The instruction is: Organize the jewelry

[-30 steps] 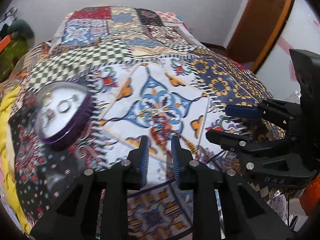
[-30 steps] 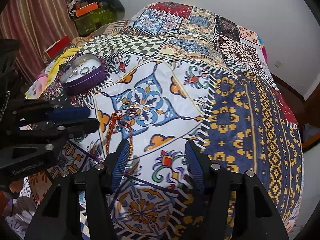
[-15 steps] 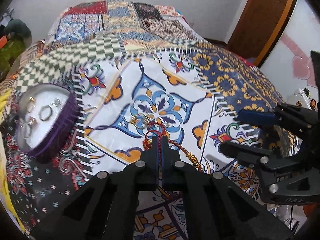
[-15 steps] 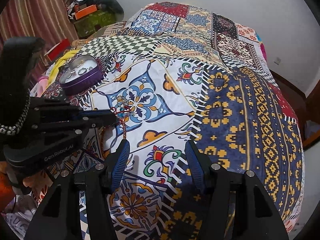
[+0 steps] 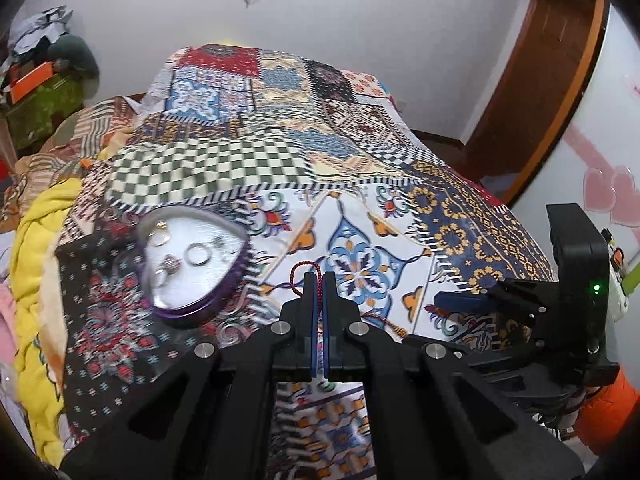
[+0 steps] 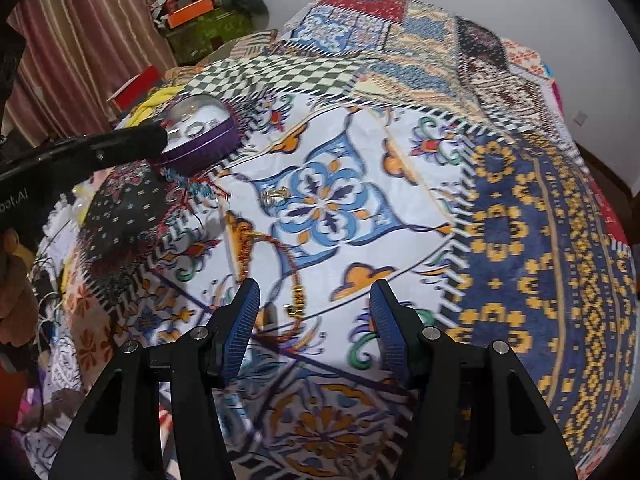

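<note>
My left gripper [image 5: 319,277] is shut on a red cord bracelet [image 5: 297,278]. Its loop sticks out left of the fingertips and its gold-beaded tail [image 5: 394,326] trails down to the right. A purple heart-shaped box [image 5: 192,268] holding several rings sits just left of that gripper on the quilt. In the right wrist view the bracelet [image 6: 295,280] hangs blurred from the left gripper [image 6: 158,140], which hovers beside the box [image 6: 204,140]. My right gripper [image 6: 314,296] is open and holds nothing. A small gold piece [image 6: 276,198] lies on the blue flower pattern.
A patchwork quilt [image 5: 360,152] covers the bed. A yellow blanket [image 5: 40,240] is bunched along the left edge. Clutter and a green box [image 5: 40,108] stand at the far left, and a wooden door [image 5: 552,80] is at the right. A hand [image 6: 16,280] shows at the left.
My left gripper shut on the red cord bracelet, lifted it off the quilt and carried it left toward the purple box. My right gripper stayed open.
</note>
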A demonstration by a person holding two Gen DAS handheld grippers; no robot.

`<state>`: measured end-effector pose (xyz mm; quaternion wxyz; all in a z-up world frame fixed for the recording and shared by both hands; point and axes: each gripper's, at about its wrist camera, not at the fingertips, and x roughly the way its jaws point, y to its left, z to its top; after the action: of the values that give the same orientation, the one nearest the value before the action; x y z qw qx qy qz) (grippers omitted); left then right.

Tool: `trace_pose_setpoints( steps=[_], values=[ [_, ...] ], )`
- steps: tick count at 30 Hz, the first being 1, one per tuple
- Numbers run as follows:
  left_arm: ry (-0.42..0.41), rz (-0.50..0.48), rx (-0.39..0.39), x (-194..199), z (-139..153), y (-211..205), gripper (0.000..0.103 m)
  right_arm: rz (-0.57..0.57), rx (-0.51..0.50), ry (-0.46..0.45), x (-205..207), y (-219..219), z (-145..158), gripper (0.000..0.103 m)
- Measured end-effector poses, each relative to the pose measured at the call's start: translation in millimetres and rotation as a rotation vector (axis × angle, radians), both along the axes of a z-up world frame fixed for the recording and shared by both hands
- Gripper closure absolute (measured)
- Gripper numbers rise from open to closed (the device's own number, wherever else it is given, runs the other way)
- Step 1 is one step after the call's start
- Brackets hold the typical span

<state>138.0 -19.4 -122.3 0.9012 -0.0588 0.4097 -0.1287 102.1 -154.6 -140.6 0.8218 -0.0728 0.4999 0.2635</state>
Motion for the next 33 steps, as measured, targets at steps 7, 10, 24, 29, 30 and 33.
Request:
trace_pose_setpoints(
  steps=[7, 10, 24, 29, 30, 33],
  values=[
    [0.052, 0.035, 0.002, -10.4, -20.8, 18.4, 0.103, 0.039, -0.030, 0.020, -4.5, 18.3, -7.3, 0.049],
    [0.083, 0.050, 0.007, -15.1, -32.7, 25.0, 0.103, 0.043, -0.051, 0.037, -3.4, 23.1, -15.0, 0.049],
    [0.141, 0.090, -0.021, -30.6, -54.5, 43.7, 0.103, 0.036, -0.063, 0.012, 3.9, 31.2, -19.8, 0.074],
    [0.124, 0.090, -0.020, -34.2, -47.2, 45.4, 0.103, 0.028, -0.046, 0.031, 6.6, 30.6, -18.5, 0.093],
    [0.120, 0.091, -0.019, -34.4, -45.5, 46.1, 0.103, 0.024, -0.041, 0.034, 7.3, 30.1, -17.4, 0.093],
    [0.097, 0.094, -0.015, -35.6, -36.0, 47.4, 0.103, 0.016, -0.024, 0.033, 8.3, 28.3, -13.4, 0.094]
  ],
)
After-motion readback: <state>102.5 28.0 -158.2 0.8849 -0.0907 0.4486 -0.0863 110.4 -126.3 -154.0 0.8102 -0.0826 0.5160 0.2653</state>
